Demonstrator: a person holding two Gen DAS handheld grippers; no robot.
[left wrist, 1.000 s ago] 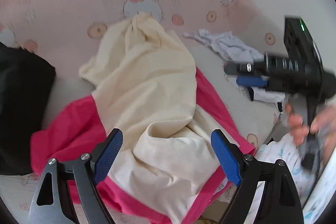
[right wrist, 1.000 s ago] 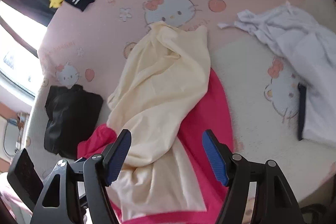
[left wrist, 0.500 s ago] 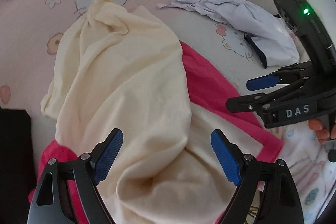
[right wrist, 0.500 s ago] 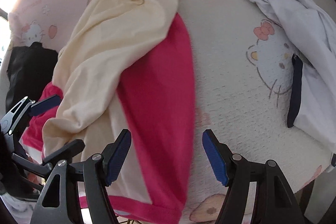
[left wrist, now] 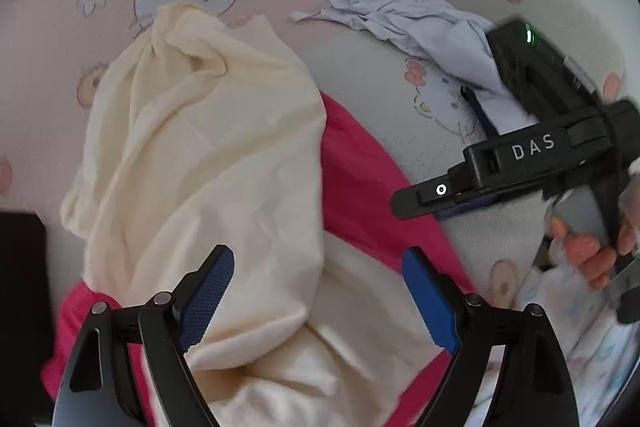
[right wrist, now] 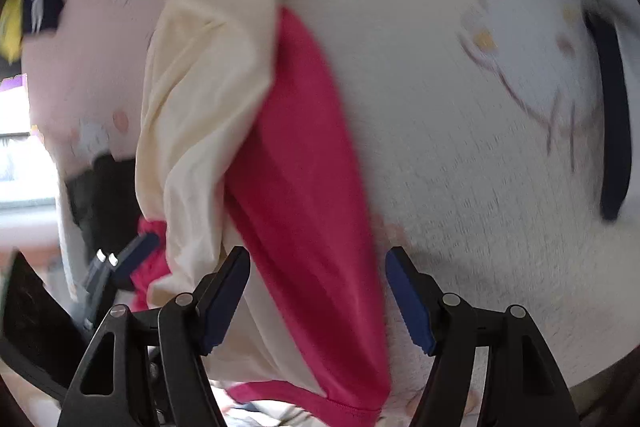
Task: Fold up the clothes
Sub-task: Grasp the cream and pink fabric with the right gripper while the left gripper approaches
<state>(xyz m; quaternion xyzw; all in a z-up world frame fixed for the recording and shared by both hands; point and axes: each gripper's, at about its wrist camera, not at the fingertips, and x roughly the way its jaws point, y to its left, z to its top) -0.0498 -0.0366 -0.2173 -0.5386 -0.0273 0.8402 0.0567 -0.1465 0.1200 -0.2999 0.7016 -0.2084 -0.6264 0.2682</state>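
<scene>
A crumpled cream-yellow cotton garment (left wrist: 208, 163) lay heaped over a bright pink garment (right wrist: 304, 187) on the pale cartoon-print bedspread (left wrist: 384, 75), still unfolded. The left gripper (left wrist: 316, 299) hung above the cream cloth with its jaws wide and nothing between the pads. The right gripper (right wrist: 316, 299) stood likewise spread, straddling the pink hem near the bed's edge; that view was blurred, so contact could not be judged. The step in hand looked like reaching for a first grasp. Next, each gripper would probably need to pinch one edge and draw it flat.
</scene>
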